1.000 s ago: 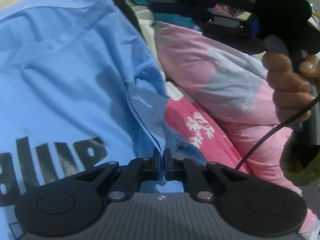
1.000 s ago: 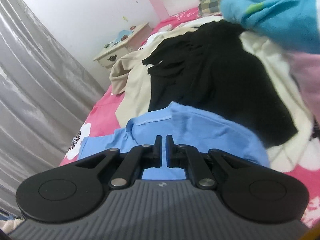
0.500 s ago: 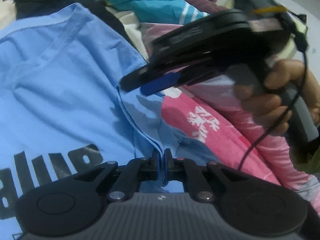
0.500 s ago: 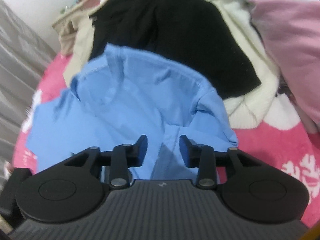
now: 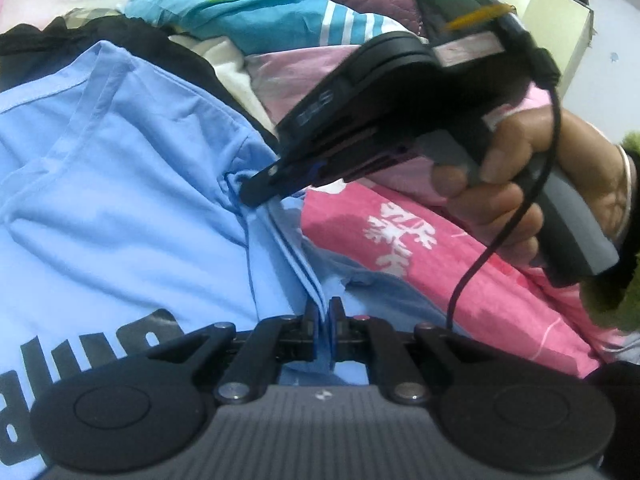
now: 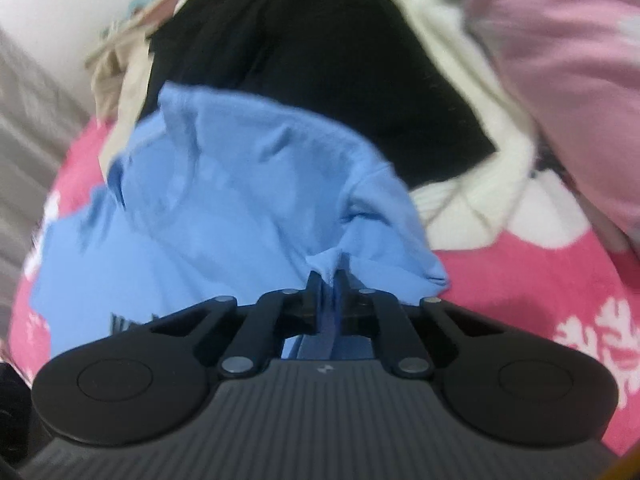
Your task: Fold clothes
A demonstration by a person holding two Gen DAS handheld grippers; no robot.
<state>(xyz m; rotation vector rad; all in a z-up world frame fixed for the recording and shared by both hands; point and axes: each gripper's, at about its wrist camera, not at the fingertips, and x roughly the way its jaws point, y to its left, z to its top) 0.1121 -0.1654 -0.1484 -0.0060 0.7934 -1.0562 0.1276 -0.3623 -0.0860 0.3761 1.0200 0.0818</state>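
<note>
The blue T-shirt point(image 5: 120, 208) lies on the bed point(image 5: 420, 264), soft, light and limp; left gripper point(image 5: 324, 312) and right gripper point(image 6: 329, 282) jaws each clamp its side edge, good holds for folding.

Bedroom: floral bedspread point(image 5: 420, 248), clothes pile point(image 6: 320, 40)

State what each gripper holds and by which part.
Both hold the blue shirt. The left gripper is shut on a folded side edge. The right gripper is shut on a bunched fold near the sleeve seam.
</note>
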